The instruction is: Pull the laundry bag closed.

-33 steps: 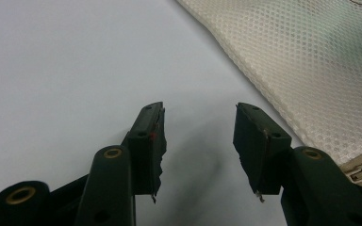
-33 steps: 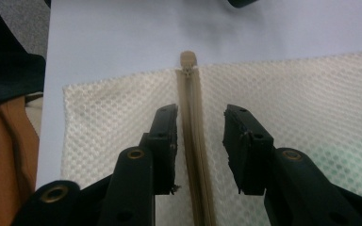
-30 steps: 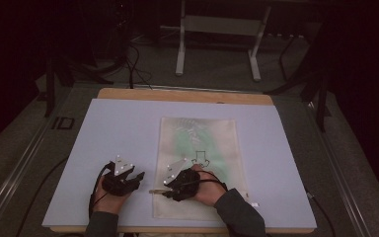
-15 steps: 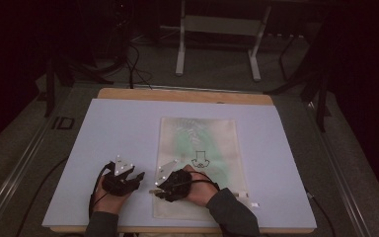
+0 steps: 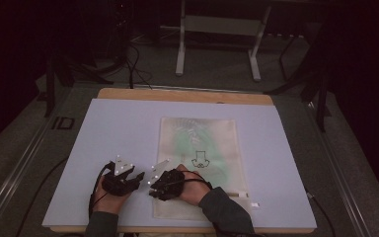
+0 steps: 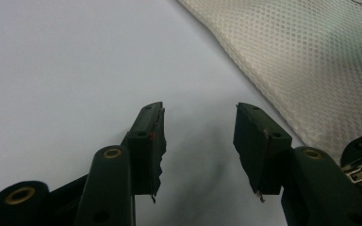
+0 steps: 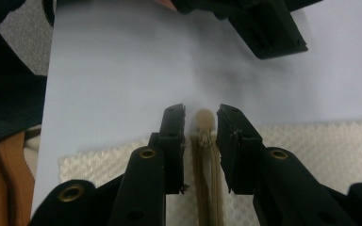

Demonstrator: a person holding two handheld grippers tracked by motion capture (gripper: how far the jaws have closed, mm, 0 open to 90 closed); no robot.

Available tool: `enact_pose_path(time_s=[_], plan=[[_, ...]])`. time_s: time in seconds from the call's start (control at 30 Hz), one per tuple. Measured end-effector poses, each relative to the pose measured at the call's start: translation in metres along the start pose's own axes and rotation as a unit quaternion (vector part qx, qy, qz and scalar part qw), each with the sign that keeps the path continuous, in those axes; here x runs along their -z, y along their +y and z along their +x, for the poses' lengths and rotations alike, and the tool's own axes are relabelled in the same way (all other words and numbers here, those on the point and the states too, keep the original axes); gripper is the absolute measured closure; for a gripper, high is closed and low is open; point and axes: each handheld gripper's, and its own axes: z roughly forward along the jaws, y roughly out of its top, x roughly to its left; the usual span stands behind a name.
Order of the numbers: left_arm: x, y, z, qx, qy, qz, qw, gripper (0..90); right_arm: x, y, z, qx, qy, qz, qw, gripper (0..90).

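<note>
A pale mesh bag (image 5: 202,148) with a green item inside lies flat on the light table mat (image 5: 128,128). Its beige zipper (image 7: 207,188) runs along the near end. My right gripper (image 5: 152,189) points left at the bag's near left corner. In the right gripper view its jaws (image 7: 201,123) flank the zipper pull (image 7: 204,120) with thin gaps on both sides. They have just been closing, with the pull between them. My left gripper (image 6: 199,136) rests open over bare mat, just left of the bag's edge (image 6: 311,61).
The mat's near edge and the wooden table edge (image 5: 177,230) lie just behind both hands. A small white tag (image 5: 255,204) sits at the bag's near right corner. A metal stand (image 5: 217,44) and cables are on the floor beyond the table.
My right gripper has slid left along the bag's near edge to its left corner. The left gripper has stayed put.
</note>
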Motion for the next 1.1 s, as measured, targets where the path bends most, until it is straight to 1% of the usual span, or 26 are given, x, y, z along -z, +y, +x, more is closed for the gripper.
enact_pose_path(time_s=[0.07,0.17,0.2,0.33,0.37,0.5,0.63,0.73,0.87,1.1], plan=[[0.000,0.000,0.001,0.002,0.000,-0.001,1.0000,52.7,-0.003,0.002,0.000,0.000,0.000,-0.003,1.0000,72.4],[0.001,0.000,0.002,0.005,0.002,-0.002,1.0000,52.8,-0.008,0.004,0.000,0.001,0.000,0.003,1.0000,72.5],[0.001,0.000,0.002,0.005,0.002,-0.002,1.0000,52.8,-0.009,0.004,-0.001,0.000,0.003,0.003,1.0000,72.7],[0.002,-0.001,0.003,0.008,0.003,-0.004,1.0000,52.8,-0.015,0.005,-0.002,-0.009,0.001,0.006,0.9999,74.6],[0.002,-0.001,0.003,0.008,0.003,-0.005,0.9999,52.8,-0.016,0.005,-0.002,-0.007,0.000,0.005,1.0000,75.3],[0.002,-0.001,0.003,0.008,0.004,-0.004,1.0000,52.8,-0.016,0.006,-0.002,-0.007,-0.009,0.008,0.9999,80.7],[0.002,-0.001,0.004,0.009,0.004,-0.004,0.9999,52.7,-0.016,0.006,-0.001,-0.008,-0.012,0.004,0.9999,81.2],[0.002,-0.001,0.004,0.010,0.004,-0.005,0.9999,52.7,-0.013,0.007,0.000,-0.011,-0.013,-0.010,0.9998,81.2],[0.003,-0.001,0.005,0.012,0.006,-0.005,0.9999,52.8,-0.004,0.008,0.001,-0.010,-0.017,-0.026,0.9995,81.3],[0.003,-0.001,0.005,0.011,0.006,-0.005,0.9999,52.8,0.011,0.001,0.003,-0.006,-0.021,-0.038,0.9990,81.2]])
